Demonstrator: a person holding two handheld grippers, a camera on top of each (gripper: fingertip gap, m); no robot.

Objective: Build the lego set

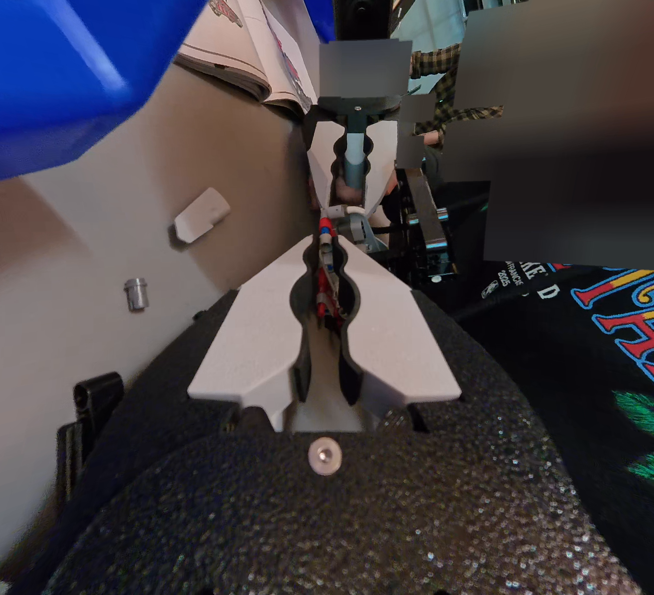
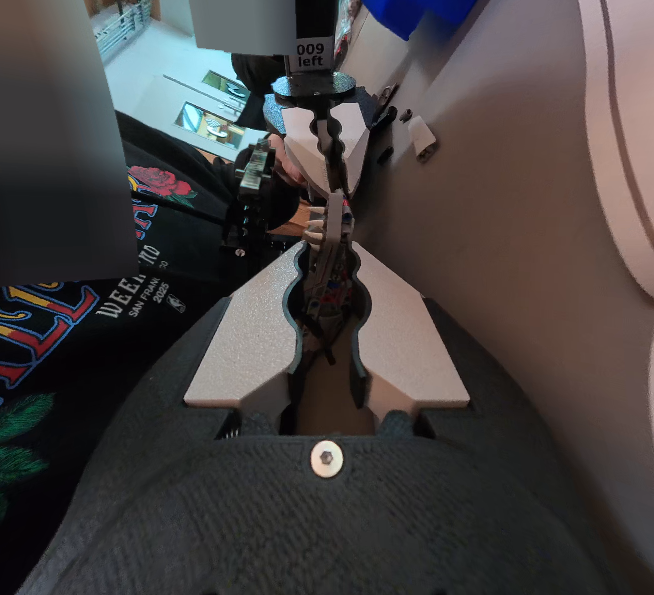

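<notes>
A slim lego assembly [image 1: 327, 280] of grey, red, blue and white parts hangs in the air between my two grippers, which face each other tip to tip. My left gripper [image 1: 325, 245] is shut on one end of it. My right gripper [image 2: 327, 249] is shut on the other end [image 2: 331, 280], where several white tooth-like parts [image 2: 315, 224] stick out sideways. The right gripper shows in the left wrist view [image 1: 345, 203], and the left gripper shows in the right wrist view [image 2: 331, 188]. How the parts join inside the jaws is hidden.
On the beige table [image 1: 106, 224] lie a white piece [image 1: 201, 215], a small grey cylinder [image 1: 136, 293] and a black piece [image 1: 97, 397]. A blue bin [image 1: 70, 47] and an open booklet [image 1: 247, 58] stand behind. A black lego frame [image 1: 424, 224] and a person in a black printed shirt are close by. About 4 centimetres separates my left fingertips from my right. The small grey cylinder [image 1: 136, 293] is about 9 centimetres from my left fingertips.
</notes>
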